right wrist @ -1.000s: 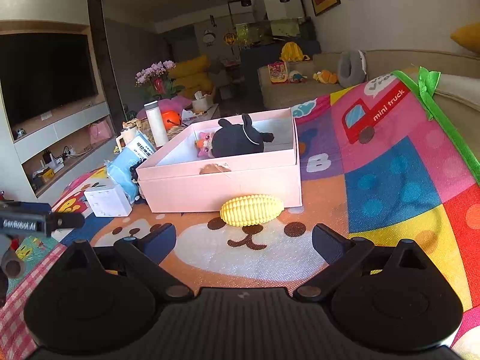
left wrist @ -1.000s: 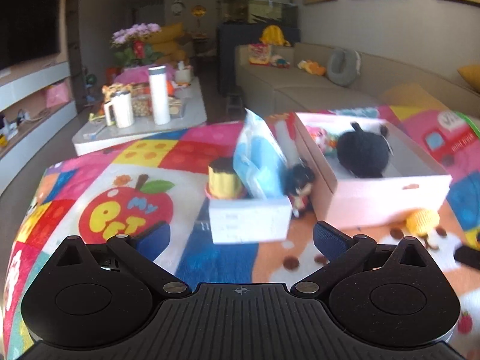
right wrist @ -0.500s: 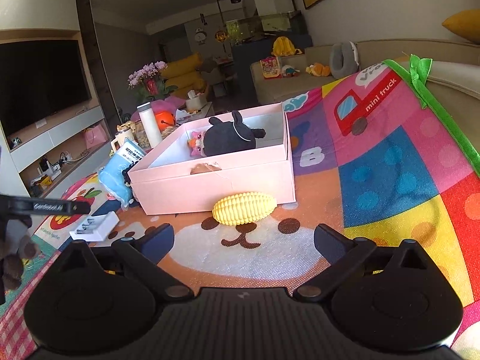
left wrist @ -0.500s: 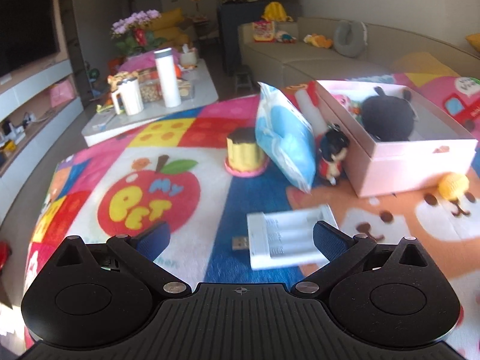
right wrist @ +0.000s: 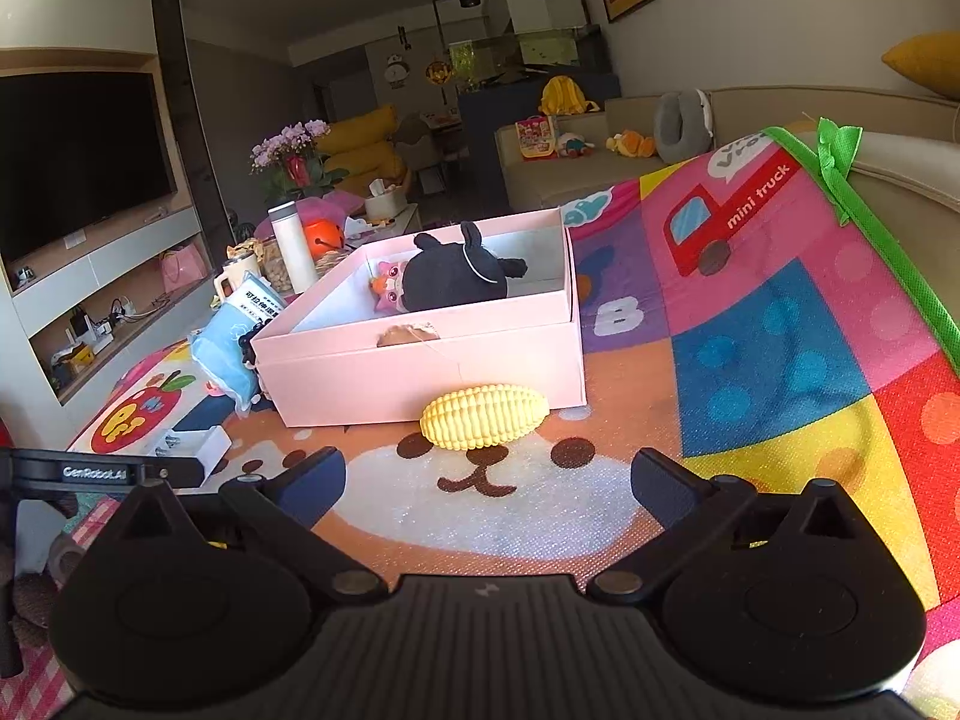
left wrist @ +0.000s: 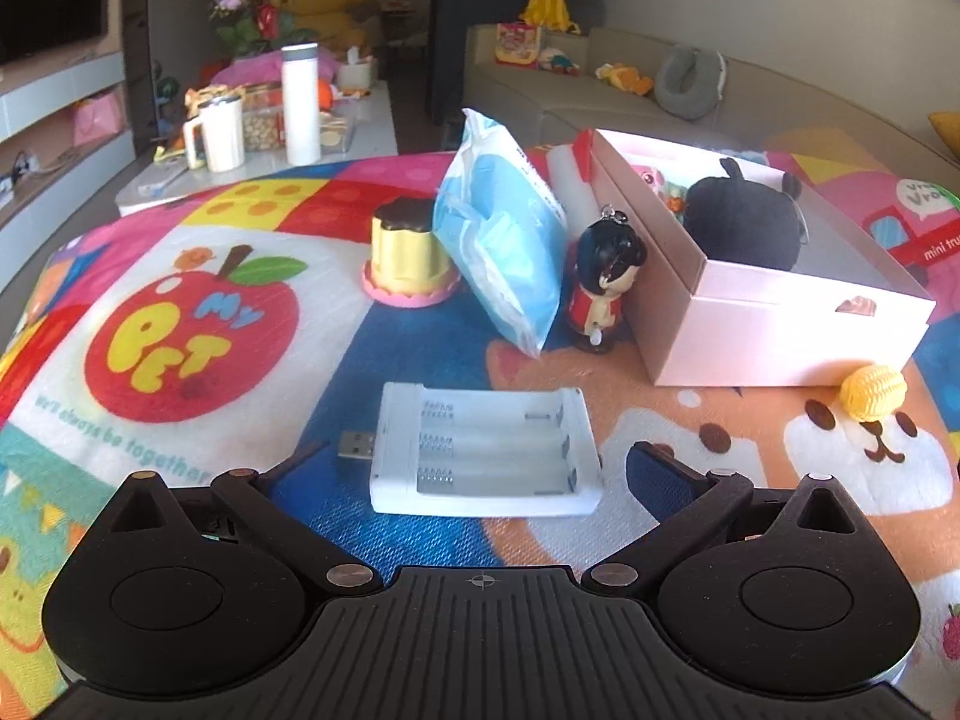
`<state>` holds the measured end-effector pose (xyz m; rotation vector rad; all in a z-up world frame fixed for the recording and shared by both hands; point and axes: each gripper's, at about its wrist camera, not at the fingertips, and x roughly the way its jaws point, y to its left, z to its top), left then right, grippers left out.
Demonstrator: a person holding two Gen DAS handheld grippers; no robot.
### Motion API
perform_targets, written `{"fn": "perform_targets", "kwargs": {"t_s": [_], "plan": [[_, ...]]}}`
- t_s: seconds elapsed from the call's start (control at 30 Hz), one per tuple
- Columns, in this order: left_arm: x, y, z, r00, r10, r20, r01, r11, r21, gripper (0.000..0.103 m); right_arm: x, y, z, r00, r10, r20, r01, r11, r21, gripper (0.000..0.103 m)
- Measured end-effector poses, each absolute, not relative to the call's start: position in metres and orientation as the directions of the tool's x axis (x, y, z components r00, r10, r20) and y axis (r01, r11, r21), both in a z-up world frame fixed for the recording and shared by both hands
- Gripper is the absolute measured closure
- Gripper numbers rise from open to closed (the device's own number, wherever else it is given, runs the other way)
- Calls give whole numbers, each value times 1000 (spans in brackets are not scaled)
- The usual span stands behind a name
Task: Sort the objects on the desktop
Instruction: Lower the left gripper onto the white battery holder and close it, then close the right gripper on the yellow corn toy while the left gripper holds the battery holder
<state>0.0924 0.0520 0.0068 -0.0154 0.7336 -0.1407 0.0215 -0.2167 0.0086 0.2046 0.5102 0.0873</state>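
Observation:
A white battery charger [left wrist: 483,450] lies flat on the play mat, just in front of my open, empty left gripper [left wrist: 474,468]. Beyond it stand a black-haired doll figure [left wrist: 603,285], a blue wipes pack [left wrist: 501,240] and a yellow toy cake [left wrist: 408,258]. A pink box [left wrist: 774,324] to the right holds a black plush [left wrist: 744,219] and a small pink toy. My right gripper [right wrist: 486,480] is open and empty, just short of a yellow toy corn [right wrist: 483,417] that lies against the pink box [right wrist: 420,372].
The colourful mat [right wrist: 780,348] covers the work surface; its green-edged border runs along the right. A low table [left wrist: 258,162] with a white bottle and mugs stands behind the mat. My left gripper's body [right wrist: 96,471] shows at the right wrist view's left edge.
The charger, held upright between the left fingers a second ago, now lies flat on the mat. The left gripper has let it go and drawn back. The right gripper has barely moved.

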Motion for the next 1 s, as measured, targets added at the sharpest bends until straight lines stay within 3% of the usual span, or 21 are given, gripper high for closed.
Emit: {"fn": "perform_targets", "kwargs": {"t_s": [0.4, 0.77, 0.93, 1.0], "plan": [[57, -4, 1, 654, -390, -648, 565, 822, 76, 0, 20, -220, 8, 872, 149, -466, -35, 969, 244, 0], [80, -28, 4, 736, -204, -646, 323, 944, 70, 0, 20, -224, 8, 882, 120, -456, 0, 967, 255, 0], [91, -35, 3, 736, -206, -645, 337, 938, 85, 0, 21, -229, 8, 882, 120, -455, 12, 961, 276, 0], [90, -33, 3, 729, -225, -646, 353, 933, 73, 7, 22, -230, 7, 881, 122, -457, 14, 959, 284, 0]]}}
